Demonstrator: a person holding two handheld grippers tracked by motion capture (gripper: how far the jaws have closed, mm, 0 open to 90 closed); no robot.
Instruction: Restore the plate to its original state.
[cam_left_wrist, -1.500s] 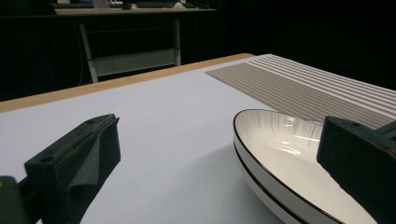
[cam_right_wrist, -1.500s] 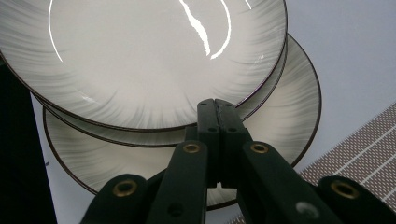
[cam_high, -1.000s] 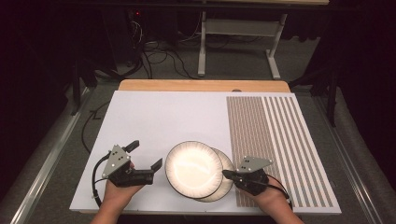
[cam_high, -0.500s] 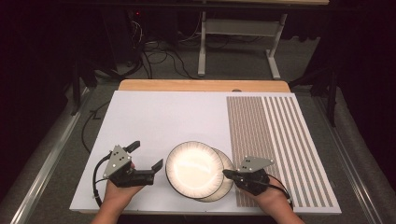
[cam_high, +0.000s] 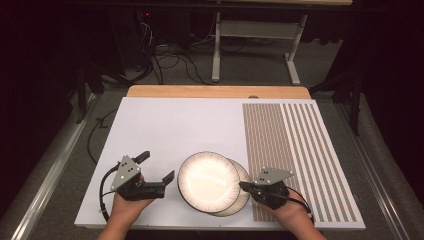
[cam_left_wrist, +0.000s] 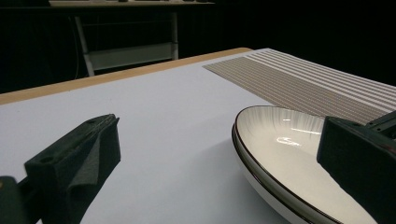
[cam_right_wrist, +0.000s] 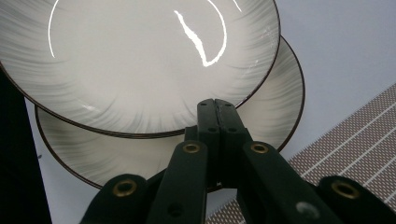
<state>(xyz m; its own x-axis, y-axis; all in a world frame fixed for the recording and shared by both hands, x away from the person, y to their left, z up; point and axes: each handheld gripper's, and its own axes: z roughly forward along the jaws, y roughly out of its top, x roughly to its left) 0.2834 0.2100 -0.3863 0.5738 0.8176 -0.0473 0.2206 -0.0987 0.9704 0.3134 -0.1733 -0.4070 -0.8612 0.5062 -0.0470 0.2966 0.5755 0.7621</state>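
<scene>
Two stacked plates at near edge of board, a gripper at each side.

Upper plate (cam_high: 208, 180) sits offset to the left on the lower plate (cam_high: 243, 190); both white with dark rims, on the white board (cam_high: 165, 125) near its near edge, just left of the striped brown mat (cam_high: 300, 145). Left gripper (cam_high: 156, 169): jaws spread wide, nothing between them, near jaw tip just beside the upper plate's left rim; touching or not, cannot tell. Right gripper (cam_high: 243, 185): jaws pressed fully together, tips over the right part of the lower plate at the upper plate's rim; no plate clamped between the pads as far as the right gripper view (cam_right_wrist: 215, 109) shows.
</scene>
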